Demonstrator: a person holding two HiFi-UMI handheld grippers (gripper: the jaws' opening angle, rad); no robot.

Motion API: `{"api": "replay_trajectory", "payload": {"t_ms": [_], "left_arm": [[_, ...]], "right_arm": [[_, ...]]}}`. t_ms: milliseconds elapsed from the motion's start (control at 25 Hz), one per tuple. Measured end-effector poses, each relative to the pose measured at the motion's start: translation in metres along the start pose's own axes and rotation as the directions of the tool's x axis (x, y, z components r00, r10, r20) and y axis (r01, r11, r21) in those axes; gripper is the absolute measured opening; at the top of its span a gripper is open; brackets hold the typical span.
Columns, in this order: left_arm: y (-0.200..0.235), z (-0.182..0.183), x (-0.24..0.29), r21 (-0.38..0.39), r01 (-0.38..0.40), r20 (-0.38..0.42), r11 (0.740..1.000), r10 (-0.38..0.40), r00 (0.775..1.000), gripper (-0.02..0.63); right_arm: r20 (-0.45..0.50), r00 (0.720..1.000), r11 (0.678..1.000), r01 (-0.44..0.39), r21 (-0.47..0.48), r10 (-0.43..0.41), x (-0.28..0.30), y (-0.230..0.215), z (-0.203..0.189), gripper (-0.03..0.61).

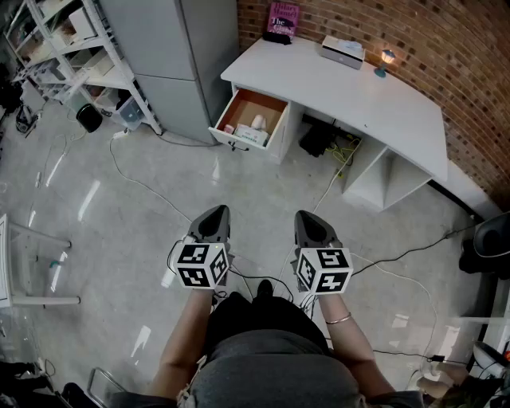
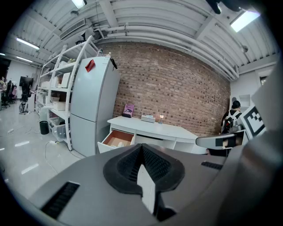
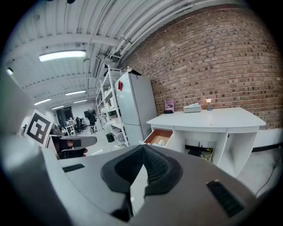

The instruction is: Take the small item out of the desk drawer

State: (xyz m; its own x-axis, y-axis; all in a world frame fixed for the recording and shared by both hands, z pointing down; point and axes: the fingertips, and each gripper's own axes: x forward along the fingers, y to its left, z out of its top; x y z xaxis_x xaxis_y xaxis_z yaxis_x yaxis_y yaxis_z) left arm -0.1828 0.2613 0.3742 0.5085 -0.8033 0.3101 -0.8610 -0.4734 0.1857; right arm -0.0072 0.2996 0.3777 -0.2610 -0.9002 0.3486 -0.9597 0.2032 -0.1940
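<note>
The white desk (image 1: 358, 100) stands across the floor by the brick wall, its left drawer (image 1: 251, 119) pulled open. Inside lie a small white item (image 1: 258, 122) and a flat box (image 1: 250, 136). Both grippers are held low in front of the person, far from the desk. My left gripper (image 1: 216, 212) is shut with nothing between its pads and points toward the drawer (image 2: 116, 139). My right gripper (image 1: 307, 217) is beside it, also shut and empty. The right gripper view shows the open drawer (image 3: 160, 137) beyond the closed jaws.
A grey fridge (image 1: 175, 56) stands left of the desk, with white shelving (image 1: 72, 56) beyond it. Cables (image 1: 335, 183) trail over the floor under and before the desk. A book (image 1: 283, 17), a box (image 1: 343, 50) and a small lamp (image 1: 386, 57) sit on the desktop.
</note>
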Motion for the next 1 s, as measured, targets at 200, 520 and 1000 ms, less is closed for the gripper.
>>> {"api": "replay_trajectory", "payload": {"t_ms": [200, 520, 1000], "left_arm": [[-0.007, 0.005, -0.002, 0.013, -0.015, 0.014, 1.0, 0.015, 1.0, 0.023], [-0.018, 0.01, 0.005, 0.0, 0.025, 0.014, 1.0, -0.025, 1.0, 0.061], [0.011, 0.011, 0.032, -0.069, 0.015, -0.024, 0.998, -0.017, 1.0, 0.164]], "right_arm": [[0.028, 1.0, 1.0, -0.005, 0.03, 0.004, -0.009, -0.007, 0.005, 0.002], [-0.001, 1.0, 0.997, 0.022, 0.067, -0.022, -0.008, -0.016, -0.005, 0.003], [-0.037, 0.999, 0.996, 0.039, 0.086, -0.035, 0.02, -0.025, -0.003, 0.003]]}}
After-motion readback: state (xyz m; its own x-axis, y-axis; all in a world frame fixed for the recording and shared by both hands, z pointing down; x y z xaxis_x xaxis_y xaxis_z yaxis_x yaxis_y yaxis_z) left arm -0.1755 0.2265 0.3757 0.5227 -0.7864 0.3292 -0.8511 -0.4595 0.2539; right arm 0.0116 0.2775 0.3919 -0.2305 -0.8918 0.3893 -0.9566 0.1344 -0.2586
